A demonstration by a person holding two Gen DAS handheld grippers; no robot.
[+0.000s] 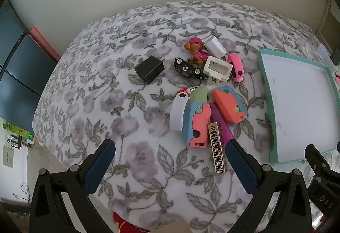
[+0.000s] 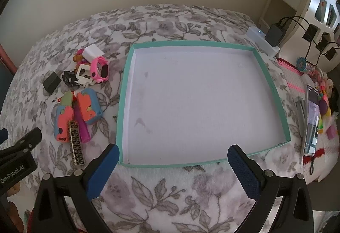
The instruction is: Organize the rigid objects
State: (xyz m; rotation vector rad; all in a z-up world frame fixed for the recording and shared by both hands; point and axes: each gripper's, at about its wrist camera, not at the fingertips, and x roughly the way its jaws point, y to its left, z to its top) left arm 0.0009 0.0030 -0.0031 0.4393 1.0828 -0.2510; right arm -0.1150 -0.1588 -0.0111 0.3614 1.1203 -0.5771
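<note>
Toys (image 1: 204, 88) lie heaped beside teal tray (image 2: 125, 92), claws wide.

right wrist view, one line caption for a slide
Open right gripper above an empty teal-rimmed tray, toy pile beside it on floral cloth.

"GenRobot.AI" stands on the left claw's black body (image 2: 14, 169); "DAS" on the right claw's body (image 1: 325, 199).

2 toy cars (image 1: 189, 69) — 2 pink-blue cutters (image 1: 197, 122) — 3 chargers (image 1: 149, 69) — 1 tray (image 2: 267, 75) — 1 dog figure (image 1: 196, 49).
</note>
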